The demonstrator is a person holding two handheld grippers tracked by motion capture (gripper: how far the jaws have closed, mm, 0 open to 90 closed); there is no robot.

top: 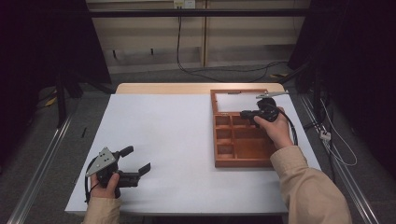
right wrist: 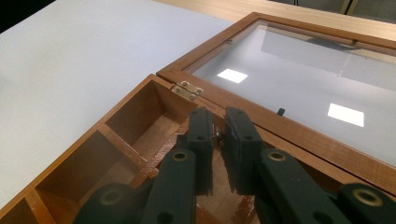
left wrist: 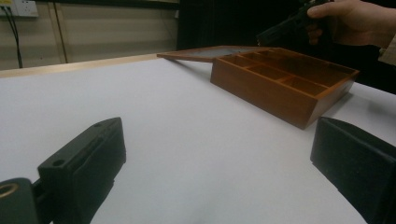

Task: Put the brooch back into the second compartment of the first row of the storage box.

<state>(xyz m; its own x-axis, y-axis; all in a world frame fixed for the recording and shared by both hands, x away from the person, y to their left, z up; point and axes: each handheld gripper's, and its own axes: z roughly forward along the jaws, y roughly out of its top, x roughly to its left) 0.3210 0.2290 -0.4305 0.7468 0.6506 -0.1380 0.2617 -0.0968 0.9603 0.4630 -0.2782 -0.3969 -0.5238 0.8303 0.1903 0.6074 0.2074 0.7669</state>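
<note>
My left tool (top: 138, 161) rests on the white tabletop (top: 177, 140) with its jaws spread wide, nothing between them. Well to its right sits the open brown wooden compartment box (top: 238, 144) (glass-paned lid (right wrist: 303, 79) laid flat behind), and my right tool (right wrist: 218, 135) hovers over its far compartments, jaws pressed together, whether pinching anything I cannot tell.

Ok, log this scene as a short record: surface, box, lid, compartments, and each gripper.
surface: white table
box: wooden box at the table's right, open
lid: glass-paned lid folded back flat, joined by a brass hinge
compartments: several, nothing visible in those seen
left gripper: open, low at the table's near left, nothing between its jaws
right gripper: shut, over the box near the hinged edge; a small metal part shows between its jaws, too small to tell what
</note>
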